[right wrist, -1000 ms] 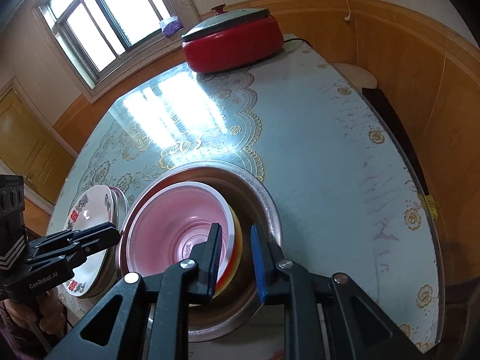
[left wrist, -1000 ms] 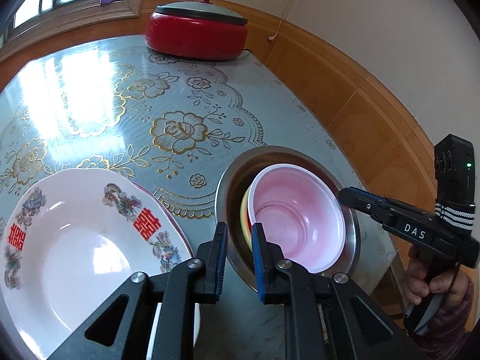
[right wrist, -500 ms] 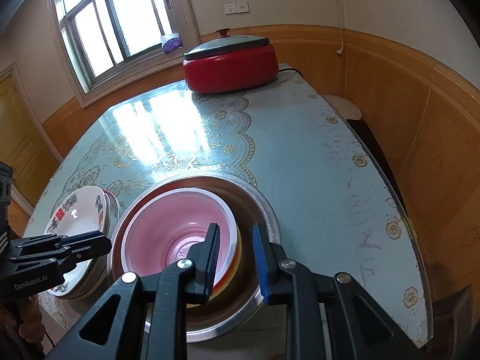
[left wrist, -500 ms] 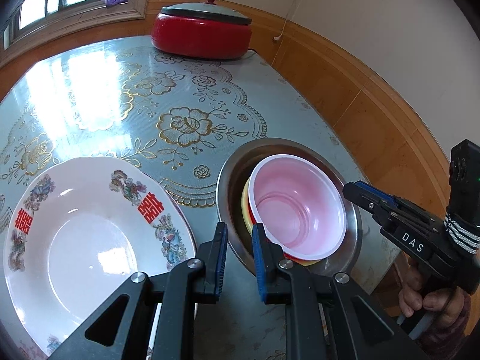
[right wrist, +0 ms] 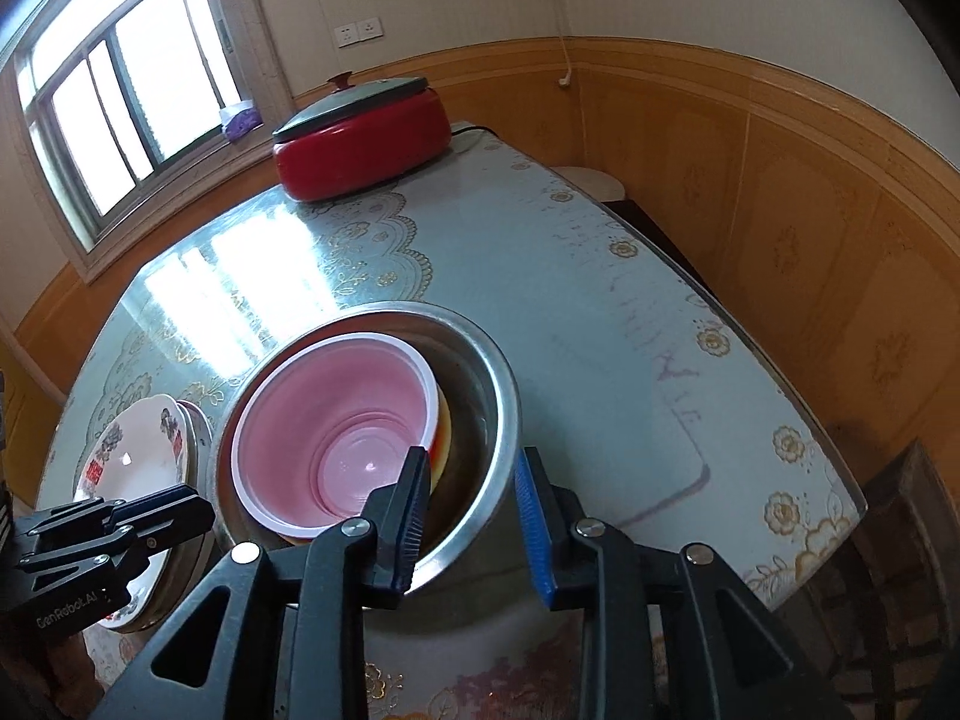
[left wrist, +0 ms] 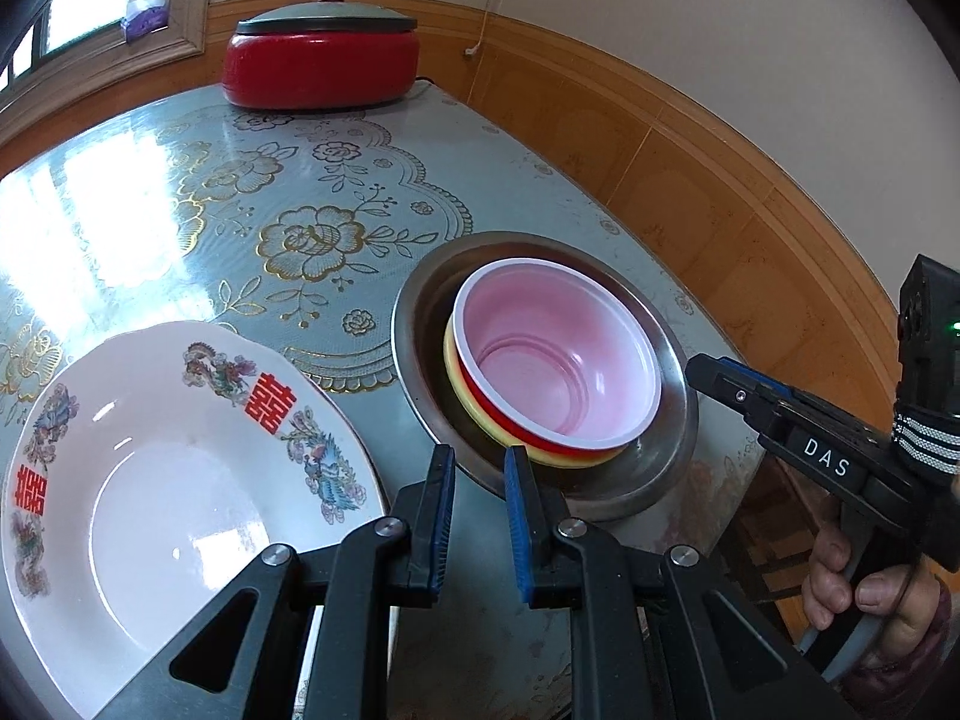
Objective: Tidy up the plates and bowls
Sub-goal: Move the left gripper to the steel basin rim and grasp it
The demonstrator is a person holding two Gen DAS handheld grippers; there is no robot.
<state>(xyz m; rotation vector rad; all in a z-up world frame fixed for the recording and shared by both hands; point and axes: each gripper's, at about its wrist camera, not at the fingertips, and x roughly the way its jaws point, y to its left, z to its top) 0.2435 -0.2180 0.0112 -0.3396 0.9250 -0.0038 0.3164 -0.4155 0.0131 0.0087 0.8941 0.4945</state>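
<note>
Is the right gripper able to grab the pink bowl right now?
Probably yes. The right gripper is open and empty, just above the near rim of the steel bowl. The pink bowl sits on top inside it with nothing covering it.

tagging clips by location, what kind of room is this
Most likely a home dining room or eat-in kitchen: a table under a floral cover holds a red electric cooking pot and a decorated plate, with wood wainscoting around the walls.

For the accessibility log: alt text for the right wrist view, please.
The open right hand-held gripper hangs over the near rim of a steel basin holding a pink bowl. Plates sit left, a red pot behind.
</note>
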